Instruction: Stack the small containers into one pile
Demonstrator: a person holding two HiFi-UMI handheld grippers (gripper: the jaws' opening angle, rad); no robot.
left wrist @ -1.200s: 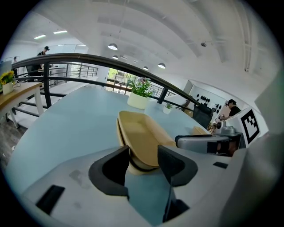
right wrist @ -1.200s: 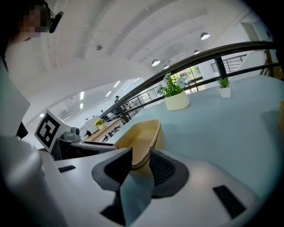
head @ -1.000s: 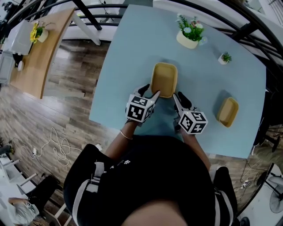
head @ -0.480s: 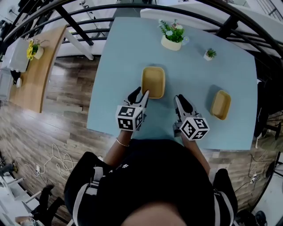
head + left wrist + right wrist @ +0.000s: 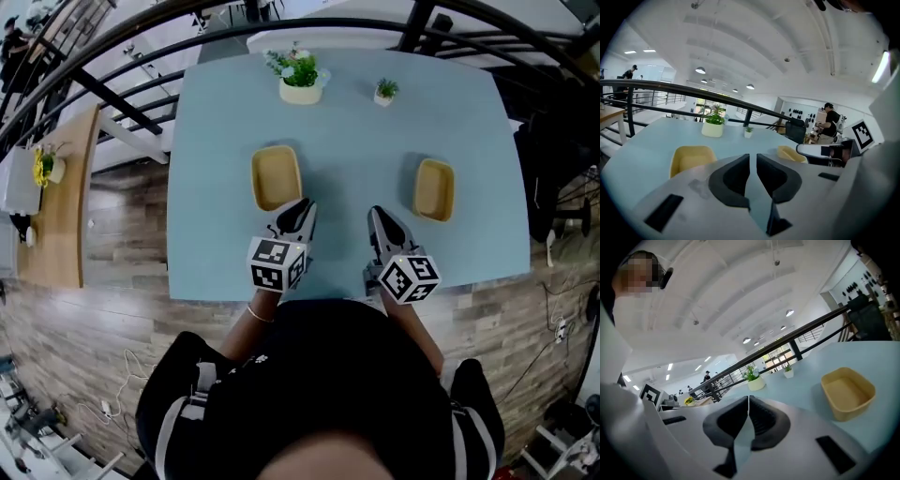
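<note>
**Item 1 – L container** [image 5: 277, 176]: yellow, open-topped, sitting on the blue table [image 5: 347, 141], left of centre. Long axis is running away from the person, near to far.

**Item 2 – R container** [image 5: 434, 188]: same type, same orientation, lying well apart from item 1. Nothing is stacked yet; the pile is still to be made.

**Item 3 – L gripper** [image 5: 302, 208]: hovering just short of item 1's near end, with item 1 lying ahead and a bit to its left. The jaws have just been closing and are now standing nearly together with a thin slit left. Nothing is sitting btwn them.

**Item 4 – R gripper** [image 5: 378, 217]: jaws are meeting at the tips and holding nothing. Item 2 is lying ahead and off to its right, farther from it than item 1 is from the L gripper.

**Note:** each gripper is nearer its own-side container, and L is looking like the closest match. Either one is prob. needing its jaws wide again before taking a short-end rim.

**Misc:** large potted plant [image 5: 300, 82] and small potted plant [image 5: 385, 91] are standing at the far edge, clear of both containers.
</note>
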